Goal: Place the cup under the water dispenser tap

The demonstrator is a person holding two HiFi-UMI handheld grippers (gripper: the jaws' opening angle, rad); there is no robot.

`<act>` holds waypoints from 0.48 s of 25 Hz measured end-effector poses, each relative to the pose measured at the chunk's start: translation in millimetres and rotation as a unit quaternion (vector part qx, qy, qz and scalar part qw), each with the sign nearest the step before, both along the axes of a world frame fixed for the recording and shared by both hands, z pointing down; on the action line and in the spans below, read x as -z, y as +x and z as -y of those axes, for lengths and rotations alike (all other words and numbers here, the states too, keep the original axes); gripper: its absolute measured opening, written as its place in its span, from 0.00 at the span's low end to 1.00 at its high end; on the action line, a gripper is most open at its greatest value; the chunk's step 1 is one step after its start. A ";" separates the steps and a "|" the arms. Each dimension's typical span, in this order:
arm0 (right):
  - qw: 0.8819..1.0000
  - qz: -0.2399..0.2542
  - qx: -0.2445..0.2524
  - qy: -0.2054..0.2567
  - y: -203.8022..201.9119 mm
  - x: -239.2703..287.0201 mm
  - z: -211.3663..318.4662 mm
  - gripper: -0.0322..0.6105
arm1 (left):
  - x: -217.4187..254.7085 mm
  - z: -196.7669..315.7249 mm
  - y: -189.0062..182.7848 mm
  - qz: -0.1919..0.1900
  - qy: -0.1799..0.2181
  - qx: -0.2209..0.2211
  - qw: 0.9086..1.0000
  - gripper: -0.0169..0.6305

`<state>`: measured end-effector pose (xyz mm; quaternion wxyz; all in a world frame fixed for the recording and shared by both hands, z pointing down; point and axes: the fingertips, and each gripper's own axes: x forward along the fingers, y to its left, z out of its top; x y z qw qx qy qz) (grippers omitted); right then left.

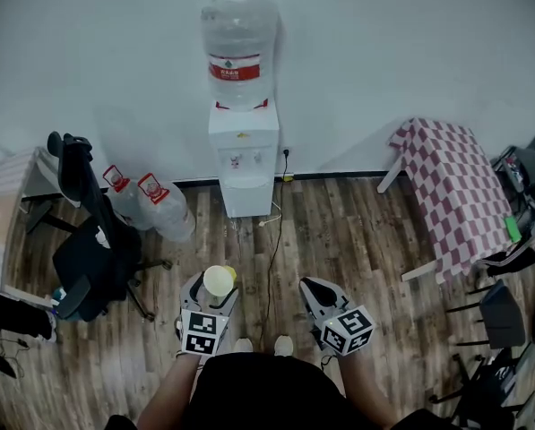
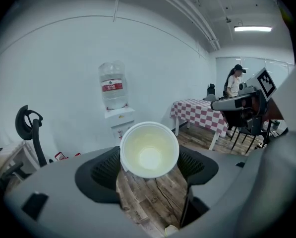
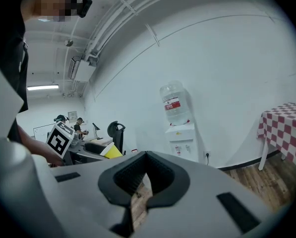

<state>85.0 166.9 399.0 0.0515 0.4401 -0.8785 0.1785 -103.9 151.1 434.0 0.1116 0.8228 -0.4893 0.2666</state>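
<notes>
A white water dispenser point(image 1: 241, 155) with a large bottle point(image 1: 238, 43) on top stands against the far wall; its taps point(image 1: 245, 160) face me. It also shows in the left gripper view as the dispenser point(image 2: 119, 122) and in the right gripper view as the dispenser point(image 3: 183, 140). My left gripper point(image 1: 215, 287) is low in the head view, shut on a pale paper cup point(image 1: 219, 281) that is upright and empty. The cup point(image 2: 148, 149) sits between both pads with its mouth toward the camera. My right gripper point(image 1: 314, 287) is beside it, shut and holding nothing, its pads point(image 3: 138, 175) meeting at the tips.
A black office chair point(image 1: 92, 245) and two spare water bottles point(image 1: 151, 206) stand left of the dispenser. A red-checked table point(image 1: 460, 191) is at the right, with dark chairs point(image 1: 502, 312) nearer. A cable point(image 1: 271, 240) runs across the wooden floor. A person point(image 2: 234, 82) stands far off.
</notes>
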 end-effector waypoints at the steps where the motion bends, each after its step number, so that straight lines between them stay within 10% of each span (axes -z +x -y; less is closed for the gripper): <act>1: 1.000 0.001 -0.002 0.001 -2.4 1.5 0.2 0.08 | 1.1 0.9 -3.0 -0.003 0.001 -0.001 1.000 0.59; 12: 1.000 0.003 -0.027 -0.005 -35.0 3.1 -12.2 0.08 | -5.8 -4.4 -42.5 -0.022 0.003 -0.014 1.000 0.59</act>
